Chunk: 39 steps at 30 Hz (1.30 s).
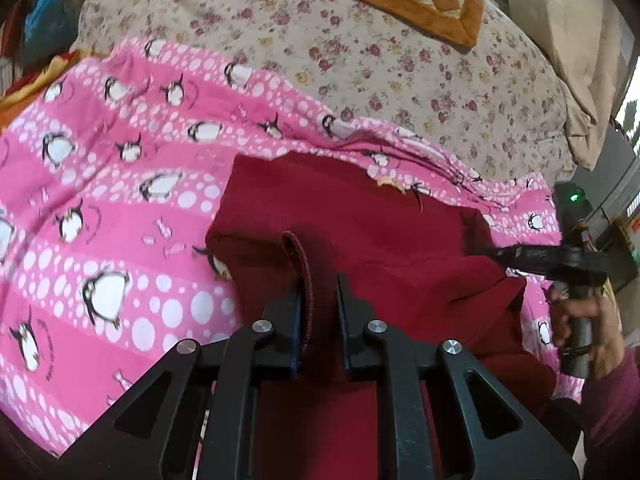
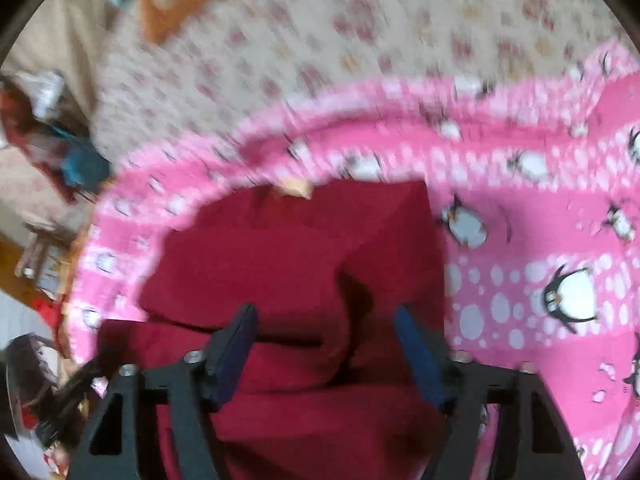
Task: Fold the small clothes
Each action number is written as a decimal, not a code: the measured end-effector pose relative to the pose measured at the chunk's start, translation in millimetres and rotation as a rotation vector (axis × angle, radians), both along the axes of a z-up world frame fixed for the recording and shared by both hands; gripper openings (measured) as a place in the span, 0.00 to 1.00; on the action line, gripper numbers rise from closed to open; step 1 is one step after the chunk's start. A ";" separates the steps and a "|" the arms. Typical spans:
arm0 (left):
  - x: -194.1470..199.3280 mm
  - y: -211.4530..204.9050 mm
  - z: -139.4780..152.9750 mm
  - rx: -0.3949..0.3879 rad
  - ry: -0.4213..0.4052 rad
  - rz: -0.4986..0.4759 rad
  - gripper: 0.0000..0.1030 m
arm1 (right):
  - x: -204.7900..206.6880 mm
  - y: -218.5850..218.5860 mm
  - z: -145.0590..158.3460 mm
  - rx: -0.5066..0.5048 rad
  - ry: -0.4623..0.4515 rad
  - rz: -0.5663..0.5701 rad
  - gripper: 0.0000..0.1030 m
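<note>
**Red garment mid-fold, both ends lifted**

Red garment on pink penguin blanket, over floral bedspread. Hemmed edge clamped in left hand-held gripper. Right hand-held gripper in blurred view, fingers apart around bunched cloth; grasp unclear there, though left view shows its tips at the garment's far edge. Fold started, not flat yet; likely carry-over and smoothing left.

**Dark red garment: state and position**

The dark red garment lay on the pink penguin-print blanket, rumpled and partly doubled over itself. One ribbed hem edge stood lifted off the blanket (stitching visible along it). A small tan label showed at its far edge.
</note>
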State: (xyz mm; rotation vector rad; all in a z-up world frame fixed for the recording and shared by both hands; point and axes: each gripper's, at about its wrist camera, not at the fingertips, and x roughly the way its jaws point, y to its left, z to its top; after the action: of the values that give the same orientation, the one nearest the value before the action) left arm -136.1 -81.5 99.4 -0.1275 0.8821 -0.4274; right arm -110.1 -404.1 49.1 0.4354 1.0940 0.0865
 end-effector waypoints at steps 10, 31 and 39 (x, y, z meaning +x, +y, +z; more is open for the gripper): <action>57.7 2.7 29.4 0.012 -0.097 0.042 0.12 | -3.3 -45.2 33.7 0.043 -0.200 -0.167 0.04; 138.7 8.9 -58.8 0.058 0.126 0.167 0.15 | -20.9 -61.6 23.8 0.005 -0.135 -0.145 0.05; 122.5 14.7 -45.9 0.026 0.133 0.154 0.36 | -54.7 -29.8 -11.2 -0.143 0.007 -0.013 0.05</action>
State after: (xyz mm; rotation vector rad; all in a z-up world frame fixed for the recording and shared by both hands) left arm -13.6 -66.7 53.5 -0.1998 1.0008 -0.2659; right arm -164.8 -433.9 37.9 0.3147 1.0963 -0.0042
